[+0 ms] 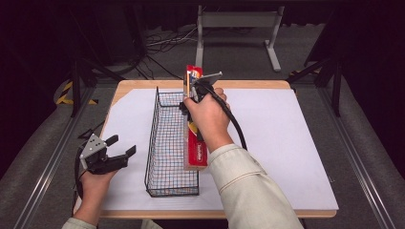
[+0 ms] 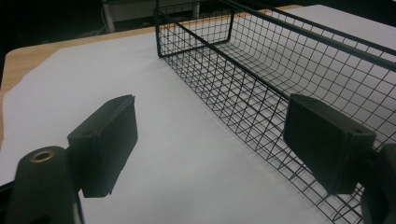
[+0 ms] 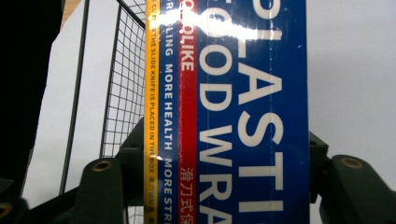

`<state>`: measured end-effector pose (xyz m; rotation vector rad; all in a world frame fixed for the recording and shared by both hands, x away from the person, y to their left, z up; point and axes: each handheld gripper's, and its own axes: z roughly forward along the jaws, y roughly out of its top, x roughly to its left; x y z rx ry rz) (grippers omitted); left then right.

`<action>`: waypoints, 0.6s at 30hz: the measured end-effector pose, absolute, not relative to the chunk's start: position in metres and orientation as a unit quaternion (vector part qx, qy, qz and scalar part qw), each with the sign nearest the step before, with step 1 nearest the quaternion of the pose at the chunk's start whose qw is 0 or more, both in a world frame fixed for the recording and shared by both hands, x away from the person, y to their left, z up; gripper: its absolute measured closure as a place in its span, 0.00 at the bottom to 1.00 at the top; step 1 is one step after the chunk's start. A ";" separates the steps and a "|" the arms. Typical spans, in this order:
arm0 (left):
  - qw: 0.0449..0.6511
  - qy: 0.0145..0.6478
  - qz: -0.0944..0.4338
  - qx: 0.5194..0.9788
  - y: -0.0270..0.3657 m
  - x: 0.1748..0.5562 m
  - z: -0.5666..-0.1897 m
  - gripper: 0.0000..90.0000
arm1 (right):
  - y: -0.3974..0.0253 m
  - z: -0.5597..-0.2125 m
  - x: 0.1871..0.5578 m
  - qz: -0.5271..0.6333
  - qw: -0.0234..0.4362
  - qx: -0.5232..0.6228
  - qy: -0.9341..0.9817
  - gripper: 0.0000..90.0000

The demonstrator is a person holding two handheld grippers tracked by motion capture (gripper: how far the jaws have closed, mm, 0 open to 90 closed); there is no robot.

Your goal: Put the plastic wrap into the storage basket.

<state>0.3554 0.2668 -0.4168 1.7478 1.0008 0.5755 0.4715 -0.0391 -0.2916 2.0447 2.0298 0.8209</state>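
Observation:
A long plastic wrap box (image 1: 195, 121), red on top and blue on the side (image 3: 243, 112), is held lengthwise over the right rim of a black wire basket (image 1: 167, 143). My right gripper (image 1: 193, 95) is shut on the box near its far half, with the hand covering its middle. The box's near end lies by the basket's right wall. My left gripper (image 1: 119, 150) hovers open at the table's near left, left of the basket. Its pads (image 2: 105, 144) stand wide apart with nothing between them, and the basket wall (image 2: 261, 93) runs beside the right pad.
White paper (image 1: 286, 143) covers the wooden table (image 1: 138, 85). Beyond the table's far edge stand a grey metal frame (image 1: 239, 21) and cables on the floor. Rails run along both sides of the table.

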 end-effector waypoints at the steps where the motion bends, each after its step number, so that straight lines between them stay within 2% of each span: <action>1: 0.501 0.414 0.238 0.722 0.267 0.356 -0.417 0.21 | -0.039 -0.292 0.472 0.273 0.073 0.681 0.676 0.45; 18: 0.498 0.426 0.251 0.713 0.284 0.336 -0.416 0.21 | -0.004 -0.310 0.474 0.261 0.056 0.675 0.687 0.45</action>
